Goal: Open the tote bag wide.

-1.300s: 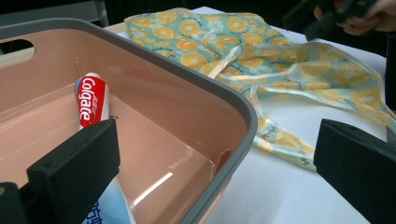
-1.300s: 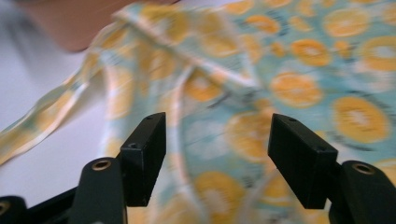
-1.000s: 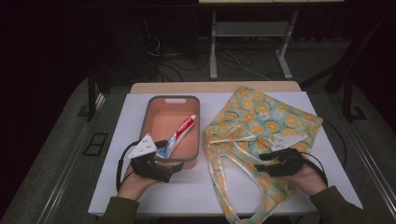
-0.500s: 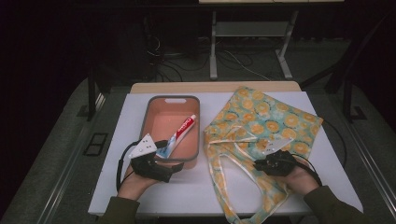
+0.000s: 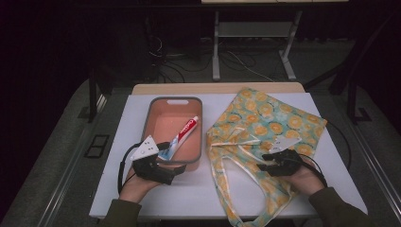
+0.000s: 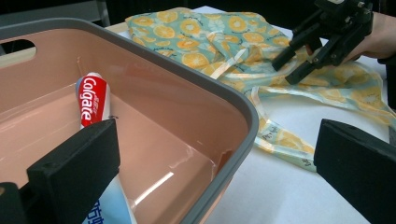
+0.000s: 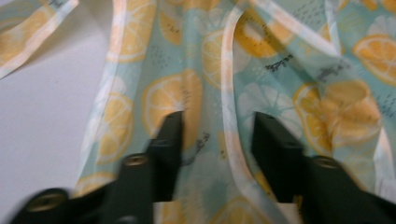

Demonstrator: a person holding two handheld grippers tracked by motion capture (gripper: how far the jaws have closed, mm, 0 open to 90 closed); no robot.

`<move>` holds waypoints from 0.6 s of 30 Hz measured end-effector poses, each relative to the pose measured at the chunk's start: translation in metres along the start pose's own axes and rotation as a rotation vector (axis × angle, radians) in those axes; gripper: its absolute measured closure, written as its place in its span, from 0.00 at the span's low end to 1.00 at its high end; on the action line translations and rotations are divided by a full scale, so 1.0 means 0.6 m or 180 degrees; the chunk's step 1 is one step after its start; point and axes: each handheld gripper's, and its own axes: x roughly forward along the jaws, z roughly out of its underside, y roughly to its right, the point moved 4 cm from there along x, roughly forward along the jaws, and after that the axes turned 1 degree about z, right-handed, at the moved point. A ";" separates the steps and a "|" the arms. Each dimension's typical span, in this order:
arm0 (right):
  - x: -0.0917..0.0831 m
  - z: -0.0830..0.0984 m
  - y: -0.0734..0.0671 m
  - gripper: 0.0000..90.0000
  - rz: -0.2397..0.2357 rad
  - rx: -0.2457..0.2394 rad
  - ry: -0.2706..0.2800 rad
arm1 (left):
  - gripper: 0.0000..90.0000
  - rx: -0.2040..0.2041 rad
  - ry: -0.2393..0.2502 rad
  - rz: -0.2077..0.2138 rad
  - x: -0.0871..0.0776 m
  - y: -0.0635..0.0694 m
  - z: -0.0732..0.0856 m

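Bag: we see a thin cloth tote bag printed with orange slices, lying flat and rumpled on the right half of the white table, its long straps trailing toward the person's edge.
Right gripper: the right gripper rests low over the bag's mouth, jaws partly spread; they have just been opening, with a pale edge strip of cloth lying loose between them, not pinched.
Toothpaste: a red and white toothpaste tube lies slantwise in the pink tub just left of the bag.
Left gripper: the left gripper sits at the tub's near rim with jaws spread wide, one inside over the tube's blue end, one outside the wall; it grips nothing.
Risk, bag: we judge that the jaws may close on both layers of cloth, or on a strap alone, so the mouth would stay shut when lifted.
Risk, tub: if the left jaws close as they stand, they could clamp the tub wall with the tube, and tip the tub.
Hard to see: the right gripper view is blurred; we cannot tell the top layer from the bottom.
Cut off: the tube's blue end is hidden behind a jaw, and the strap loop runs off the bottom of the high view.
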 end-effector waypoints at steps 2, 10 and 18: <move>0.005 -0.005 0.001 0.44 0.0017 0.0024 0.0026 | 0.00 0.0000 -0.0002 -0.0001 0.000 0.000 0.000; 0.023 -0.036 0.018 0.26 -0.0132 0.0173 0.0103 | 0.00 -0.0002 0.0004 -0.0001 0.000 0.000 0.000; 0.058 -0.048 0.012 0.21 -0.0161 0.0061 -0.0066 | 0.00 -0.0002 0.0008 0.0006 0.000 0.000 0.000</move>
